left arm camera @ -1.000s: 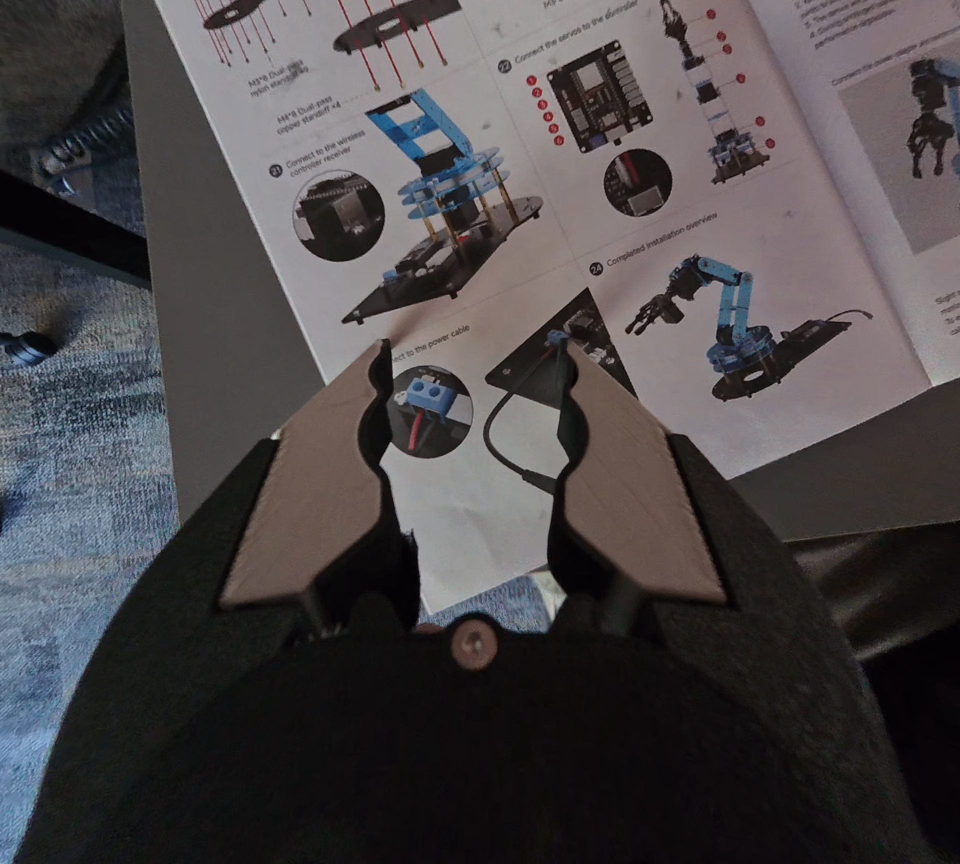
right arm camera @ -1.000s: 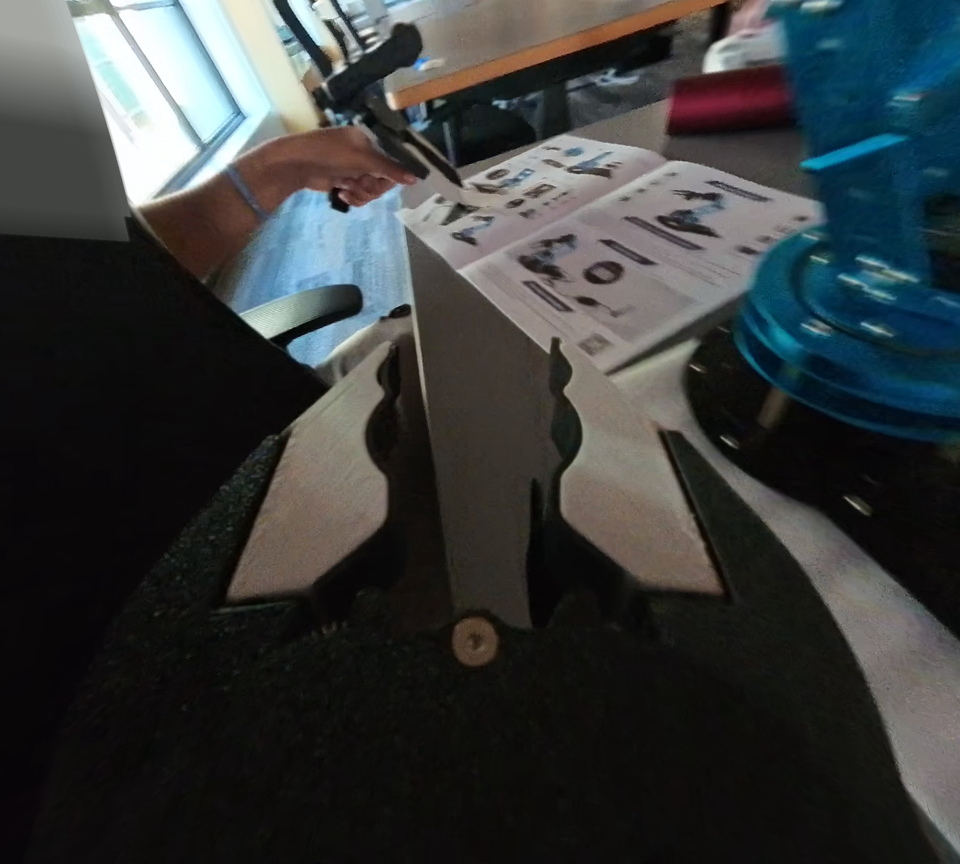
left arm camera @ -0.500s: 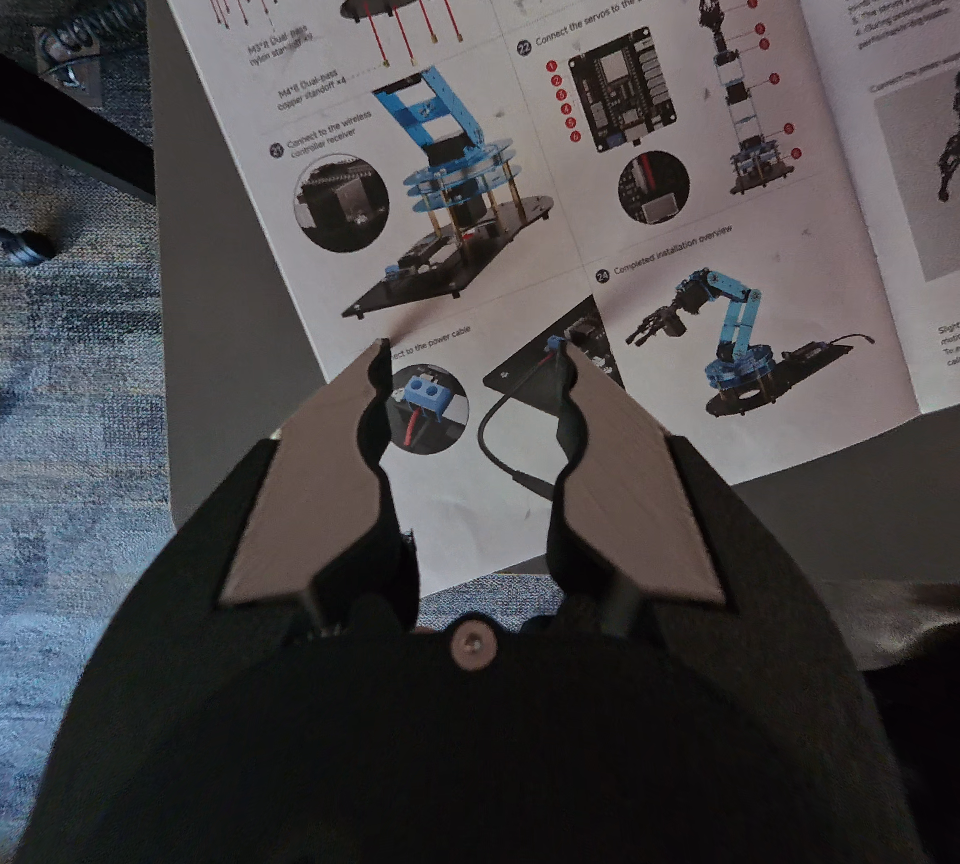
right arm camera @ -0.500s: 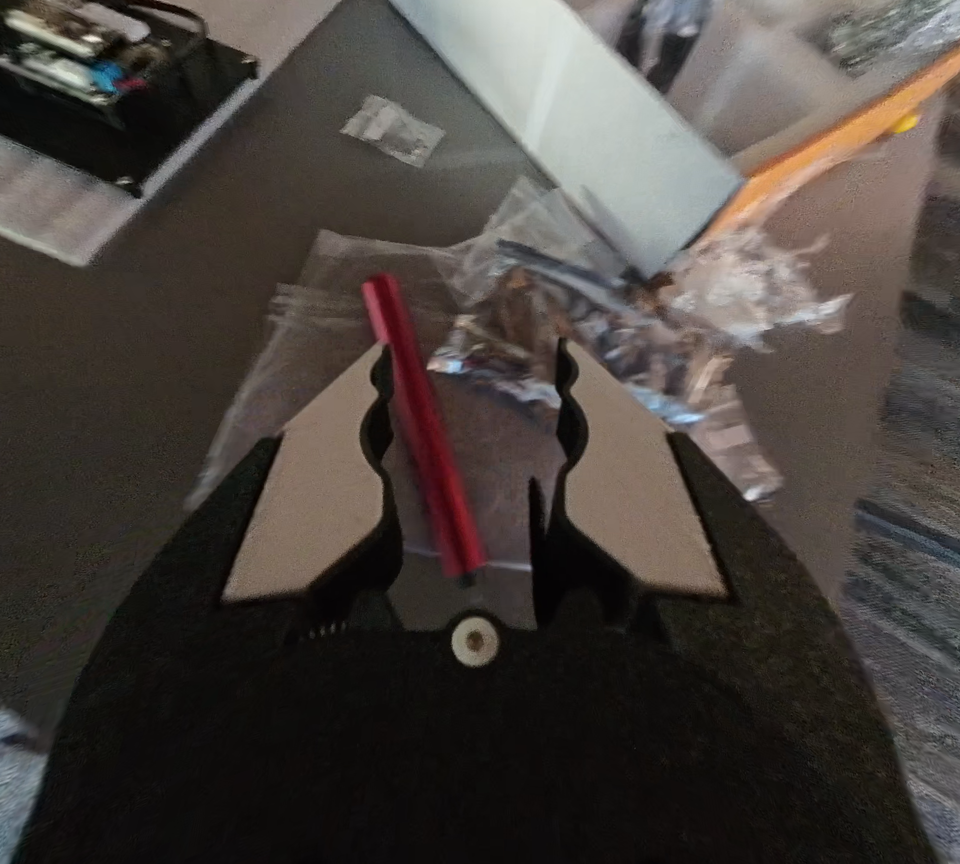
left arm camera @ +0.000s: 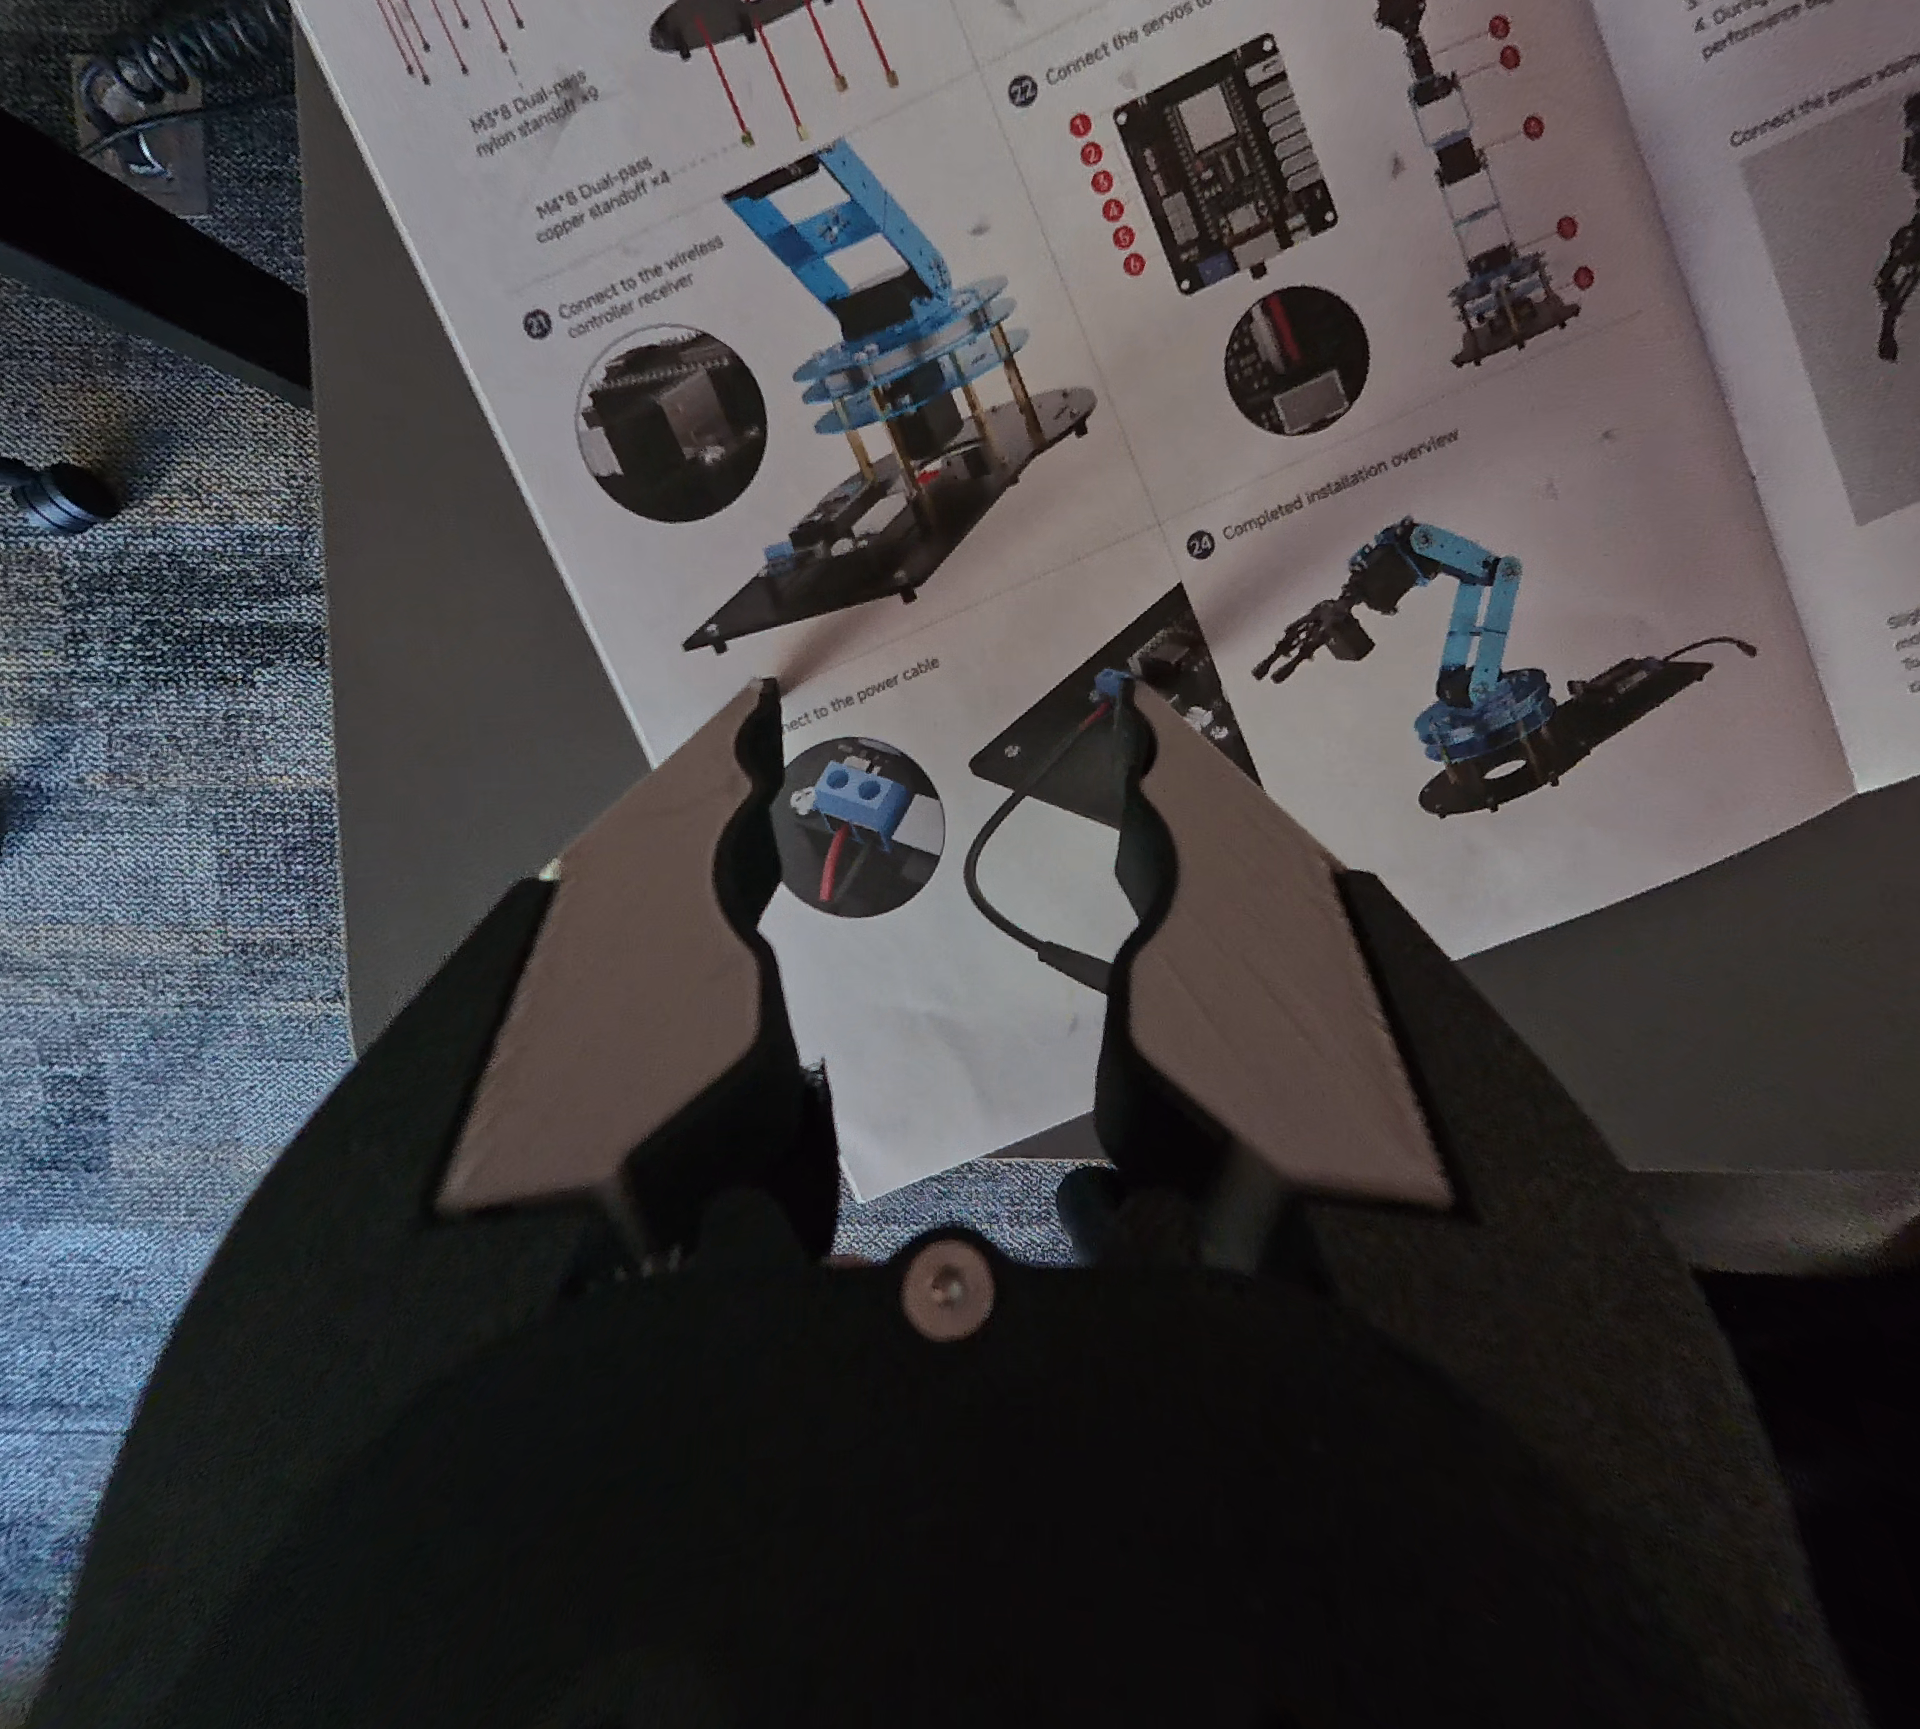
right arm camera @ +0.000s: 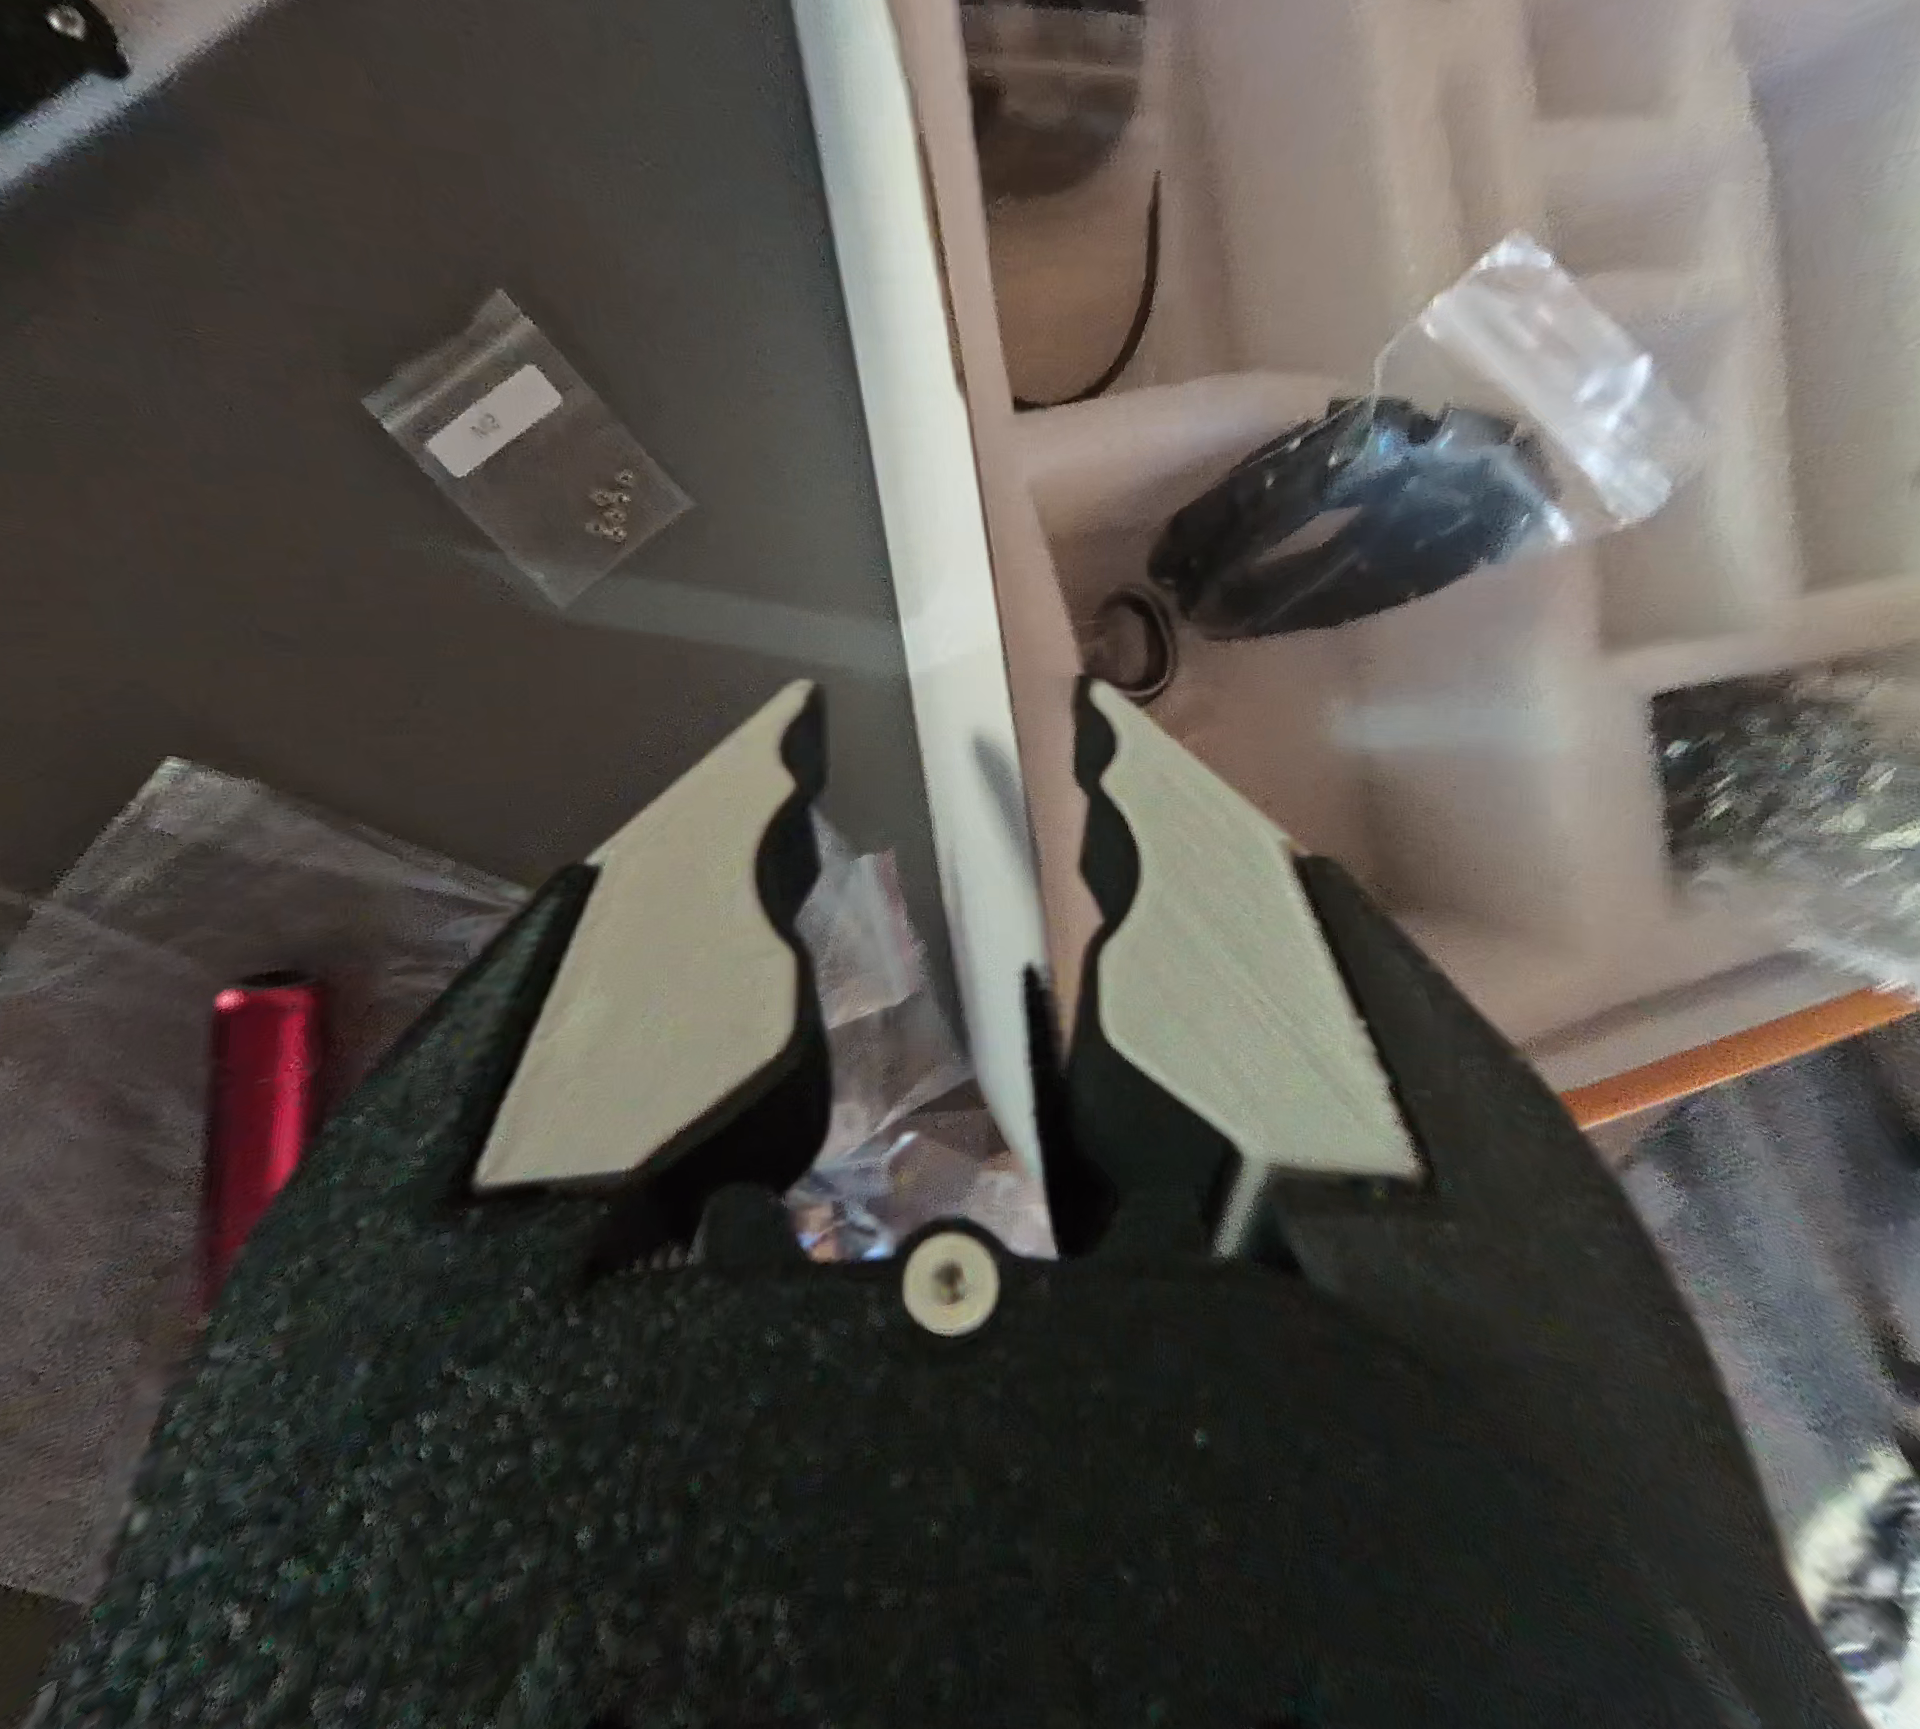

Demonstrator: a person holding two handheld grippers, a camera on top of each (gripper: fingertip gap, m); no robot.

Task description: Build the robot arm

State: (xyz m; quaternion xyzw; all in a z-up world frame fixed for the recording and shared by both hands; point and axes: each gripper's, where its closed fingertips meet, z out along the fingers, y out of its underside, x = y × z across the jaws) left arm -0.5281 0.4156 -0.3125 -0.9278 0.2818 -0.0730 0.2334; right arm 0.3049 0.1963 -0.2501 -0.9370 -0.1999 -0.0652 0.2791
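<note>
My left gripper is open and empty. It hovers over the near corner of an open instruction booklet that lies on a grey table. My right gripper is open and empty, above the upright white wall of an open box. The wall runs between my two fingers in this view; I cannot tell whether it touches them. Inside the box, a clear bag of black parts lies in a foam compartment. Crinkled clear plastic lies under my fingers.
A small zip bag of tiny screws lies on the table left of the box. A red cylinder lies on flat clear bags at lower left. A black plate corner shows at upper left. Carpet lies beyond the table's left edge.
My right gripper has swung away from the booklet and blue model, past the red cylinder and bags, to the box wall. My left gripper has drifted slightly over the booklet, still open.
</note>
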